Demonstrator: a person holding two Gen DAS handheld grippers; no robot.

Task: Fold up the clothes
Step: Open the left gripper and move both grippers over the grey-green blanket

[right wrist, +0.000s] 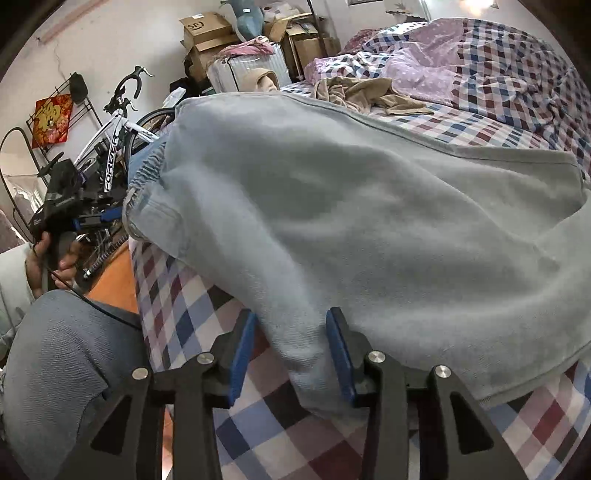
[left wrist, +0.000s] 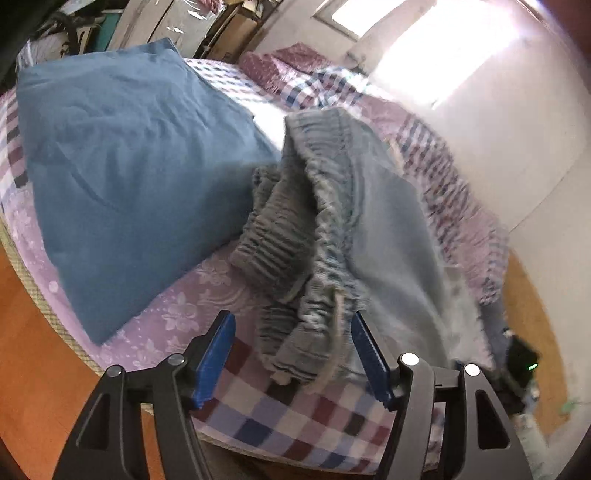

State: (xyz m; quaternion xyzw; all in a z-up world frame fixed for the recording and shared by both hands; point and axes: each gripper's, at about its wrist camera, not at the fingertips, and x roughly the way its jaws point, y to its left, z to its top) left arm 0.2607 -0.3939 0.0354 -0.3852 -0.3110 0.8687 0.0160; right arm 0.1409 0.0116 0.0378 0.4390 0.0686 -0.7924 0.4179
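Observation:
Light grey sweatpants (left wrist: 388, 221) lie bunched on the checked bed sheet (left wrist: 295, 424), their elastic waistband (left wrist: 325, 206) and drawstring toward my left gripper (left wrist: 293, 360). That gripper is open, its blue pads wide apart on either side of the waistband end. In the right wrist view the same pants (right wrist: 369, 221) spread across the bed. My right gripper (right wrist: 291, 358) is open, its pads straddling a fold at the near edge without pinching it. The left gripper (right wrist: 107, 216) also shows there, held in a hand at the waistband.
A large blue folded cloth (left wrist: 129, 177) lies on the bed left of the pants. A tan garment (right wrist: 354, 90) and a rumpled checked quilt (right wrist: 498, 66) sit farther back. A bicycle (right wrist: 114, 136), boxes (right wrist: 207, 29) and wooden floor (left wrist: 33, 332) surround the bed. A person's knee (right wrist: 62, 354) is close.

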